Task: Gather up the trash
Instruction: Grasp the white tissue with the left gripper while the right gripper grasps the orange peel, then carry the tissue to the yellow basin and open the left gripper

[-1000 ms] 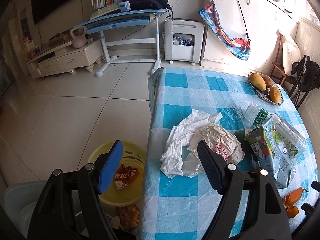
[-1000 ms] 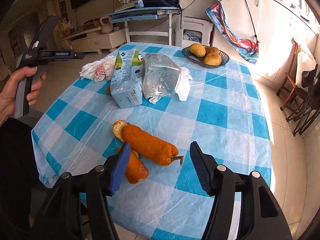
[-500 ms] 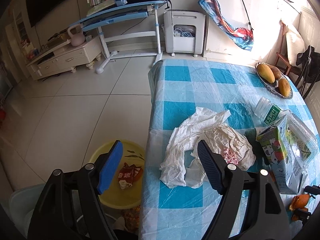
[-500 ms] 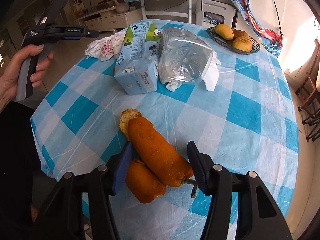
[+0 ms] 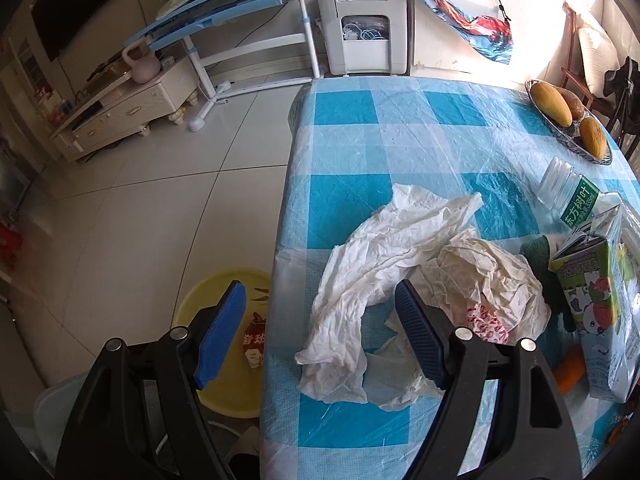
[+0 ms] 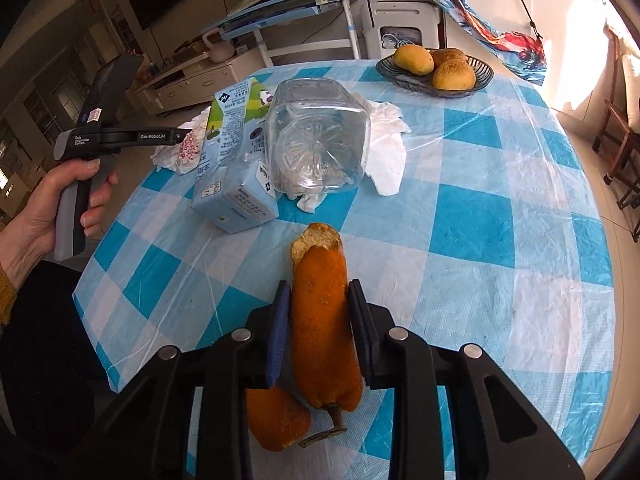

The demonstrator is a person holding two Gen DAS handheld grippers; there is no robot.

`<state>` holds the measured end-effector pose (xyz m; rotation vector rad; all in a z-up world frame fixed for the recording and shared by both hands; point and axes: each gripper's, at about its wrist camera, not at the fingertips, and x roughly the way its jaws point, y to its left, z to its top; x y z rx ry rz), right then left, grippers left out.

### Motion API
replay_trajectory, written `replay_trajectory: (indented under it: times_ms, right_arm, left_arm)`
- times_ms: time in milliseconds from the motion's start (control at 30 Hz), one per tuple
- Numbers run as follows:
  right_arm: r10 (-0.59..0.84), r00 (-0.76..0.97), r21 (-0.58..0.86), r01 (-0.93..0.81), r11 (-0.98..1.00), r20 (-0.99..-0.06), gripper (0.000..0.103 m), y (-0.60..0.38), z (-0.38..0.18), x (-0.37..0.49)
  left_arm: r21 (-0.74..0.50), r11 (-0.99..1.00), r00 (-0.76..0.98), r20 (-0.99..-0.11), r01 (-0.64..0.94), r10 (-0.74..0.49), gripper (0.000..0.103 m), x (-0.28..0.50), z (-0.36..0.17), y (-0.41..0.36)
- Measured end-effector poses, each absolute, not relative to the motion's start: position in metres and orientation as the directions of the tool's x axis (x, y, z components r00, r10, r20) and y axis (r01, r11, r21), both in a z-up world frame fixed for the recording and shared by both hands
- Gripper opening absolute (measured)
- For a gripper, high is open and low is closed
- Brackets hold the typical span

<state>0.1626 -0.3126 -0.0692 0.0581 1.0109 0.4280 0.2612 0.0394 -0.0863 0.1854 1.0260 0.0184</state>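
My right gripper (image 6: 319, 304) is shut on a long orange peel (image 6: 322, 328) on the blue checked table (image 6: 500, 240); a second peel piece (image 6: 276, 420) lies under my left finger. A milk carton (image 6: 234, 168), a crushed clear bottle (image 6: 320, 148) and white tissue (image 6: 388, 148) lie further back. My left gripper (image 5: 320, 320) is open, held over the table's left edge, with crumpled white paper (image 5: 380, 272) and a wrapper (image 5: 492, 296) just ahead of its right finger. The carton (image 5: 596, 308) and bottle (image 5: 576, 200) show at the right of the left wrist view.
A yellow bin (image 5: 236, 340) with a wrapper inside stands on the floor left of the table, below my left gripper. A fruit bowl (image 6: 436, 68) sits at the table's far side. A chair (image 6: 620, 152) stands to the right. A desk (image 5: 224, 40) stands at the back.
My right gripper moved forward over the long orange peel and closed on it. My left gripper moved slightly forward toward the crumpled paper and stays open.
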Motion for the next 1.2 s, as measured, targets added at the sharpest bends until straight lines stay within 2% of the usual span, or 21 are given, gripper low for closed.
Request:
replay_trajectory:
  times_ms: [33, 67, 100, 167, 200, 300, 633, 833, 1000, 1200]
  right_arm:
    - [0.372, 0.459, 0.240, -0.319, 0.917, -0.807, 0.028, -0.313, -0.069, 0.163]
    - [0.371, 0.462, 0.241, -0.317, 0.917, -0.805, 0.026, -0.314, -0.070, 0.163]
    - [0.373, 0.465, 0.244, -0.314, 0.917, -0.802, 0.025, -0.315, -0.070, 0.162]
    - [0.368, 0.480, 0.243, -0.303, 0.921, -0.796, 0.023, -0.318, -0.068, 0.162]
    - [0.368, 0.489, 0.246, -0.297, 0.923, -0.791, 0.022, -0.321, -0.066, 0.161]
    - [0.373, 0.521, 0.261, -0.278, 0.924, -0.767, 0.021, -0.329, -0.060, 0.160]
    - [0.392, 0.600, 0.272, -0.284, 0.919, -0.698, 0.021, -0.331, -0.041, 0.157]
    - [0.449, 0.650, 0.241, -0.387, 0.890, -0.613, 0.021, -0.308, -0.015, 0.140]
    - [0.515, 0.622, 0.227, -0.484, 0.845, -0.590, 0.021, -0.267, -0.005, 0.129]
    - [0.602, 0.580, 0.275, -0.555, 0.785, -0.549, 0.021, -0.207, 0.002, 0.128]
  left_arm:
    - [0.162, 0.984, 0.520, -0.849, 0.080, 0.097, 0.074, 0.261, -0.087, 0.037]
    - [0.151, 0.985, 0.522, -0.849, 0.089, 0.083, 0.064, 0.260, -0.086, 0.036]
    - [0.127, 0.986, 0.514, -0.856, 0.103, 0.057, 0.043, 0.259, -0.085, 0.035]
    - [0.092, 0.989, 0.504, -0.863, 0.114, 0.023, 0.021, 0.255, -0.083, 0.034]
    - [0.087, 0.990, 0.515, -0.857, 0.112, 0.017, 0.017, 0.253, -0.081, 0.034]
    - [0.059, 0.992, 0.561, -0.828, 0.108, -0.011, 0.013, 0.242, -0.067, 0.038]
    - [-0.065, 0.997, 0.673, -0.737, 0.030, -0.068, 0.013, 0.211, -0.028, 0.079]
    - [-0.130, 0.991, 0.732, -0.677, -0.014, -0.078, 0.013, 0.193, -0.004, 0.105]
    - [-0.160, 0.983, 0.759, -0.649, -0.085, -0.040, 0.013, 0.177, 0.009, 0.138]
    - [-0.230, 0.956, 0.774, -0.633, -0.183, -0.003, 0.013, 0.158, 0.020, 0.193]
